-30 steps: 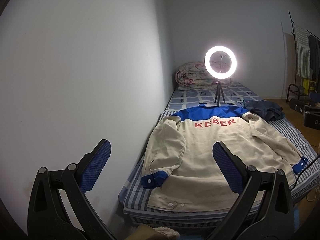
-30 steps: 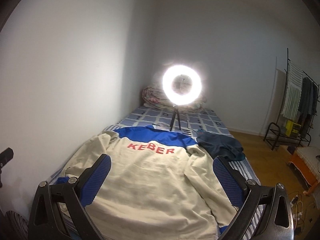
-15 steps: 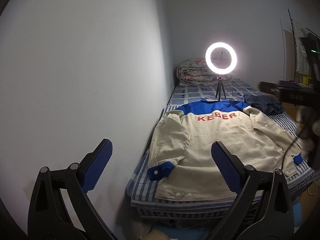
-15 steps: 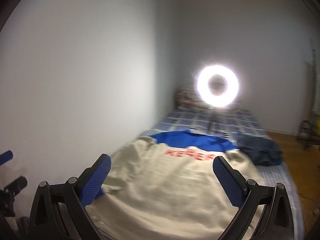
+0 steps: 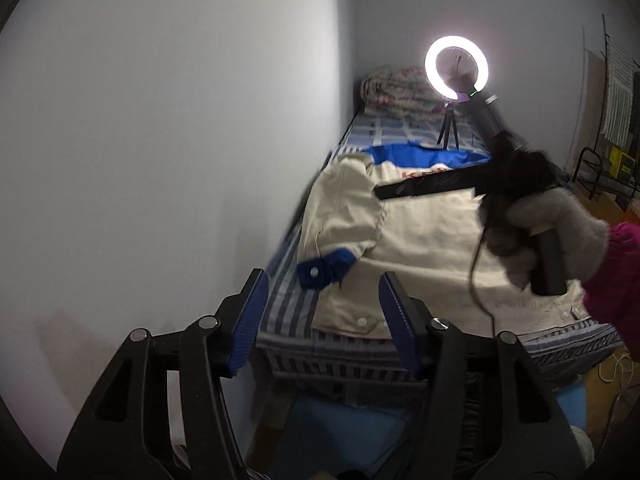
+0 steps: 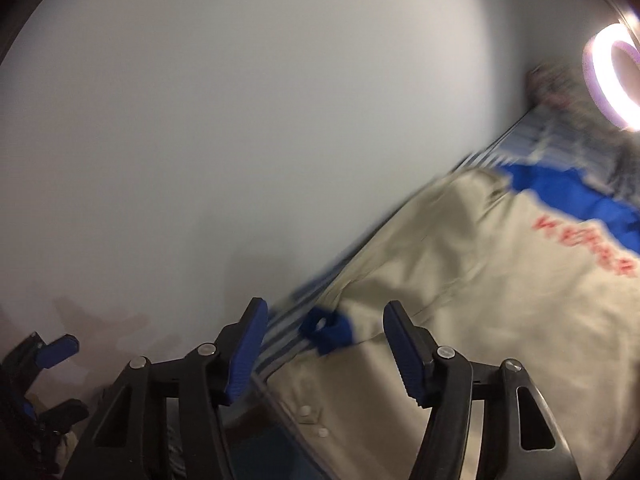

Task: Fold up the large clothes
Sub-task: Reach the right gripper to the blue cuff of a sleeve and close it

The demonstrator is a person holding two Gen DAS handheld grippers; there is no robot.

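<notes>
A cream jacket [image 5: 424, 240] with a blue yoke, blue cuffs and red lettering lies back-up on the striped bed [image 5: 288, 312]. My left gripper [image 5: 320, 320] hovers short of the bed's near end, in line with the left blue cuff [image 5: 326, 272]; its jaws are closing with nothing between them. In the right wrist view the jacket [image 6: 500, 300] fills the lower right, blurred. My right gripper [image 6: 320, 344] hangs over the left sleeve's blue cuff [image 6: 328, 330], jaws closing, pads apart from the cloth. A gloved hand [image 5: 560, 236] carries the right tool over the jacket.
A white wall [image 5: 180, 140] runs close along the bed's left side. A lit ring light on a tripod [image 5: 456, 68] and a folded quilt [image 5: 396, 90] stand at the bed's far end. A clothes rack [image 5: 616, 100] stands at the right. A cable [image 5: 480, 280] trails across the jacket.
Both grippers' jaws have narrowed from wide open. The right gripper swung left and down toward the left cuff, entering the left wrist view. The left gripper dipped toward the bed's end.
</notes>
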